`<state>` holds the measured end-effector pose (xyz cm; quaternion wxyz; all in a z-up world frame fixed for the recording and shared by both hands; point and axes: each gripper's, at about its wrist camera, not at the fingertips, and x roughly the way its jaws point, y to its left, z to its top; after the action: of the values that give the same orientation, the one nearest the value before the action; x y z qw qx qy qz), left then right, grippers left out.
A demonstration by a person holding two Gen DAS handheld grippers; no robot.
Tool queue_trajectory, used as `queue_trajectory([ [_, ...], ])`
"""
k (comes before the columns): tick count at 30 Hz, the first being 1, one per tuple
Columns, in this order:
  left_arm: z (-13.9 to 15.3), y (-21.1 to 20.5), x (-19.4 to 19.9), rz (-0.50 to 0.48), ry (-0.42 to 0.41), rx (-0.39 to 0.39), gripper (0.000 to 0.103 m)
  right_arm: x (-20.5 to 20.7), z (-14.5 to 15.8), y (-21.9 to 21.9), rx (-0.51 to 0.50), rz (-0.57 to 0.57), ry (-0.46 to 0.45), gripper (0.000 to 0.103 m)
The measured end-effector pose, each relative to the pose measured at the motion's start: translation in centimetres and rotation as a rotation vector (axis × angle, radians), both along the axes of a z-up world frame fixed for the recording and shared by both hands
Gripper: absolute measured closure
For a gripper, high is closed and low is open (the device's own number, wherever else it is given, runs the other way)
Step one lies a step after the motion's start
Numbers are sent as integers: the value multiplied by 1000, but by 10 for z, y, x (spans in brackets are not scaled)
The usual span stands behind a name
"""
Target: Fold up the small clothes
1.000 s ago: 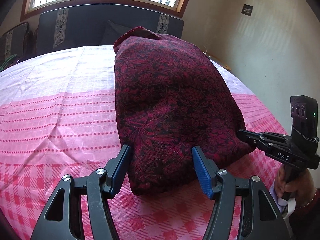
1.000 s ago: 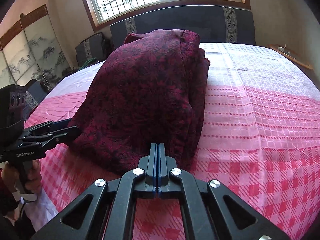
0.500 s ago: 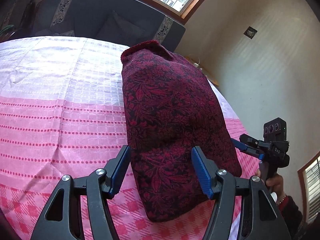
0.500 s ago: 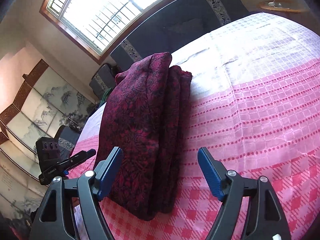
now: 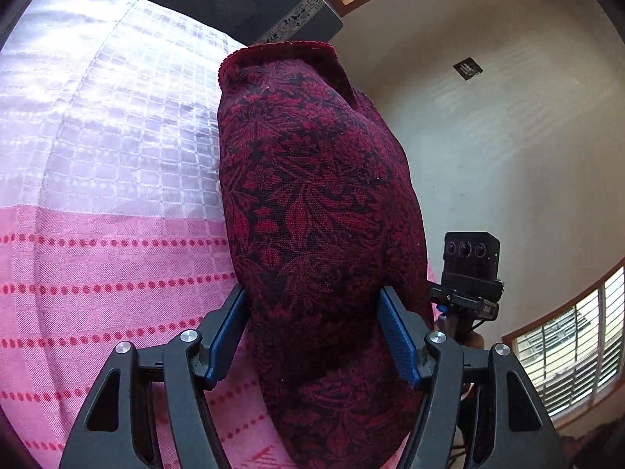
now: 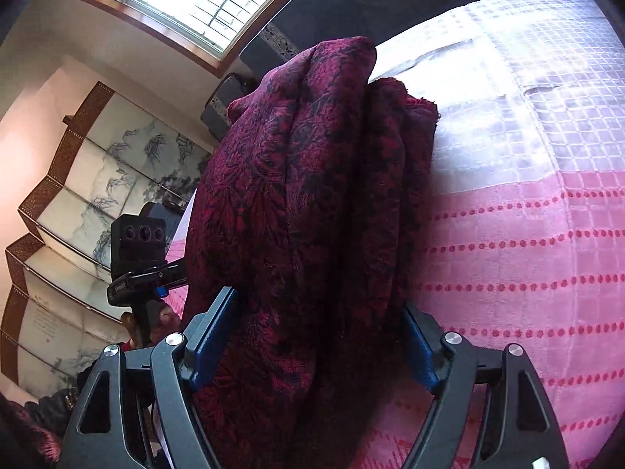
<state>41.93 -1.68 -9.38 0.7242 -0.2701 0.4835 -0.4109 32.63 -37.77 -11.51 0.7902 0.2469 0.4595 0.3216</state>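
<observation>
The pink checked cloth (image 5: 109, 258) covers the surface under both claws. A folded dark red flowery garment (image 5: 320, 211) lies on it and sits right between the blue pads of both claws. The left claw (image 5: 312, 336) is opening around one end, and the right claw (image 6: 320, 340) stands wide around the other end, pads beside the folds.

Folded dark red floral cloth (image 5: 312, 211) lies bunched on pink bedspread (image 5: 97, 273)
</observation>
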Motion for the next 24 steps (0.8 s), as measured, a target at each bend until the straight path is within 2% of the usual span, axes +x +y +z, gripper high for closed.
queue_trajectory([
  [3,1,-1,7,-17,17,-22,34,3,1,6,13,28,-9,23],
  [6,7,-7,9,-28,7,-14,23,6,0,4,53,24,-11,23],
  [8,10,-12,9,-43,-2,-10,12,7,-2,2,102,12,-12,22],
  [10,12,-18,9,-36,-7,18,9,6,-3,2,126,2,-21,22],
  [12,13,-24,9,-40,-24,49,9,4,-2,11,76,5,-27,22],
  [16,13,-23,6,-35,-50,53,9,5,-1,14,37,4,-25,24],
  [18,13,-25,4,-22,-57,87,13,6,-1,14,43,1,-22,28],
  [19,15,-28,2,-10,-80,131,26,12,-3,17,47,-1,-14,36],
  [20,18,-31,0,-2,-112,167,31,15,-3,21,51,-6,-4,43],
  [22,23,-33,-5,22,-140,195,37,14,-6,20,64,-18,6,50],
  [24,33,-44,-14,50,-191,259,43,10,-5,22,62,-35,-6,54],
])
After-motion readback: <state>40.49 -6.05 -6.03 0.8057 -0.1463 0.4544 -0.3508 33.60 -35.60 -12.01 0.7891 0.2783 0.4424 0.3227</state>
